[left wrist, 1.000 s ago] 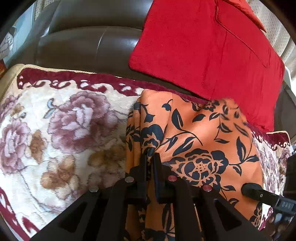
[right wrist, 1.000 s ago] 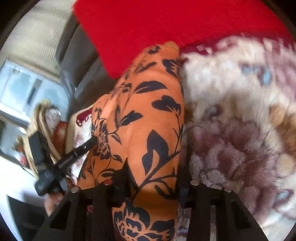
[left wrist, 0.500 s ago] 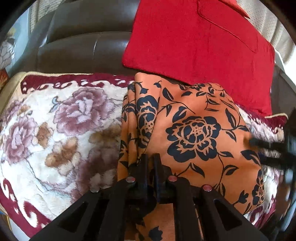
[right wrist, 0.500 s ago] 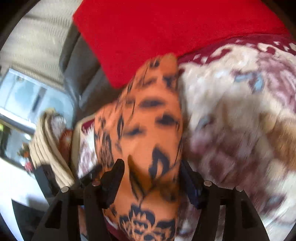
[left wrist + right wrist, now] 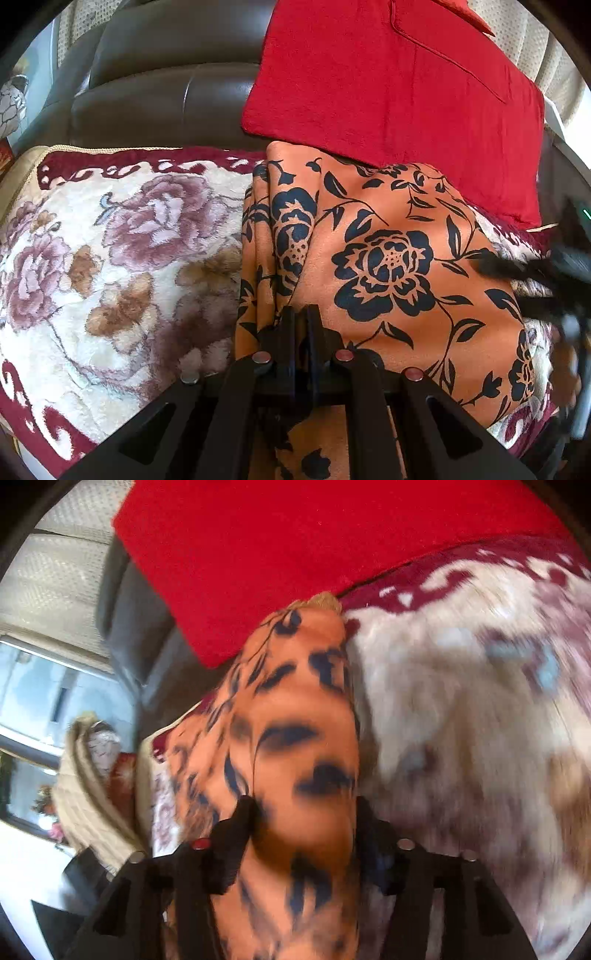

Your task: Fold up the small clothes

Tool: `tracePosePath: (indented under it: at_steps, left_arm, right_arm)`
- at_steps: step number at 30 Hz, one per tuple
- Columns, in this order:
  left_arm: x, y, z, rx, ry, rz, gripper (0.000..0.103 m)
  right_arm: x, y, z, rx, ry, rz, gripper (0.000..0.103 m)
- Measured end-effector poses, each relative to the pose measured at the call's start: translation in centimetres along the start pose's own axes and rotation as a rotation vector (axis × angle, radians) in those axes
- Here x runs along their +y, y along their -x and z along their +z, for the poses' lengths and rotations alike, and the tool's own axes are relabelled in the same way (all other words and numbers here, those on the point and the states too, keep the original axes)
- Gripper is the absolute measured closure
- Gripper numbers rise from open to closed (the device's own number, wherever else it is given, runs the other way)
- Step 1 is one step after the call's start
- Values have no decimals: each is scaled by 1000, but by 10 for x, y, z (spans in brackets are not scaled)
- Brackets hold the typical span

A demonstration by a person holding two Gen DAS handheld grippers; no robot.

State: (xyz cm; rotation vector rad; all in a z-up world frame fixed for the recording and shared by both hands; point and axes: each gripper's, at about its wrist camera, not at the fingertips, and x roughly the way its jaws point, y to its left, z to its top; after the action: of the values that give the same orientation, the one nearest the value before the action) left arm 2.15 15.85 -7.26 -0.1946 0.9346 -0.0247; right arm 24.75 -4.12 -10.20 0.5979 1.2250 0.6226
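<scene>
An orange cloth with black flowers [image 5: 388,258] lies folded on a floral blanket [image 5: 110,258]. My left gripper [image 5: 301,314] is shut on its near left edge, with a pinch of fabric between the jaws. In the right wrist view the same cloth [image 5: 295,738] is blurred and runs away from me between the fingers. My right gripper [image 5: 304,812] is open, its jaws set wide apart on either side of the cloth. The right gripper also shows blurred at the right edge of the left wrist view [image 5: 535,280].
A red cushion [image 5: 406,81] leans on the dark leather sofa back [image 5: 166,88] just behind the cloth. It also shows in the right wrist view [image 5: 295,546]. A cream knitted item [image 5: 92,794] lies off the sofa's far end, near a window.
The left gripper has pushed the cloth edge forward, so more of the cloth lies flat. The right gripper's jaws have opened wider and it is moving, which blurs the view.
</scene>
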Motion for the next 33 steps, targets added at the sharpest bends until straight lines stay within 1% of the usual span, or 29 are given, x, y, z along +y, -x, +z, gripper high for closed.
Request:
tracePosePath:
  at_steps: [1, 2, 4, 5, 6, 7, 8, 10, 11, 12, 13, 14, 15, 16, 17, 18, 20, 21, 23, 24, 25, 26, 27, 28, 30, 32, 33]
  left_arm:
    - [1, 0, 0, 1, 2, -4, 95]
    - [1, -1, 0, 0, 3, -3, 95]
    - [-1, -1, 1, 3, 7, 3, 95]
    - [0, -2, 2, 9, 12, 4, 95]
    - [0, 2, 5, 19, 28, 2, 95]
    - [0, 8, 6, 21, 46, 0, 95]
    - [0, 23, 6, 6, 71, -13, 95]
    - [0, 46, 0, -38, 83, -59, 86]
    - [0, 55, -6, -62, 84, -68, 74]
    - [-1, 56, -18, -69, 80, -48, 71]
    - [-2, 47, -26, -36, 55, -15, 71]
    - [0, 30, -35, 20, 35, 20, 79]
    - [10, 14, -46, 51, 71, -9, 79]
    - [15, 15, -49, 24, 88, -30, 79]
    - [15, 19, -49, 17, 85, -34, 81]
    - [14, 24, -46, 17, 88, -41, 83]
    - [15, 33, -37, 22, 104, -68, 83]
    - [17, 39, -31, 9, 114, -89, 83]
    - [20, 54, -18, -45, 128, -119, 83]
    - [23, 56, -3, -64, 127, -136, 79]
    - [25, 54, 7, -66, 127, -148, 76]
    - [28, 48, 18, -65, 127, -155, 67]
    - [32, 36, 33, -54, 132, -154, 62]
    - [37, 25, 41, -32, 144, -162, 62]
    - [45, -7, 57, 43, 188, -197, 62]
    - [48, -31, 63, 78, 203, -217, 62]
    - [52, -47, 62, 115, 233, -214, 62]
  right_arm:
    - [0, 9, -13, 1, 14, 17, 35]
    - [-3, 15, -21, 3, 13, 24, 35]
    - [-9, 19, -46, 17, -20, 51, 35]
    - [-7, 12, -50, 38, -9, 42, 38]
    - [-5, 7, -60, 61, 28, 14, 60]
    - [0, 7, -67, 55, 66, -37, 64]
    - [3, 12, -72, 40, 75, -51, 65]
    - [8, 19, -72, 16, 79, -68, 66]
    - [11, 20, -72, 13, 93, -80, 66]
    - [15, 19, -72, 13, 104, -89, 64]
    - [13, 20, -74, 10, 102, -89, 63]
    - [12, 20, -74, 8, 88, -87, 61]
    - [11, 14, -76, 9, 68, -77, 49]
    - [7, 15, -77, 18, 50, -51, 44]
    - [19, 7, -75, 26, 46, -39, 44]
    - [17, 10, -77, 32, 58, -39, 44]
    - [17, 16, -78, 31, 81, -43, 44]
    - [19, 16, -76, 27, 83, -36, 44]
    - [17, 26, -69, 5, 82, -32, 43]
    - [18, 26, -63, 5, 82, -30, 41]
    - [17, 26, -57, 11, 84, -25, 38]
    - [17, 25, -51, 11, 87, -29, 38]
    - [19, 21, -44, 0, 91, -39, 38]
    - [18, 20, -35, -12, 88, -42, 38]
    - [16, 19, -21, -29, 57, -12, 37]
    - [15, 16, -6, -42, 36, 2, 34]
    - [13, 11, 2, -44, 27, 3, 32]
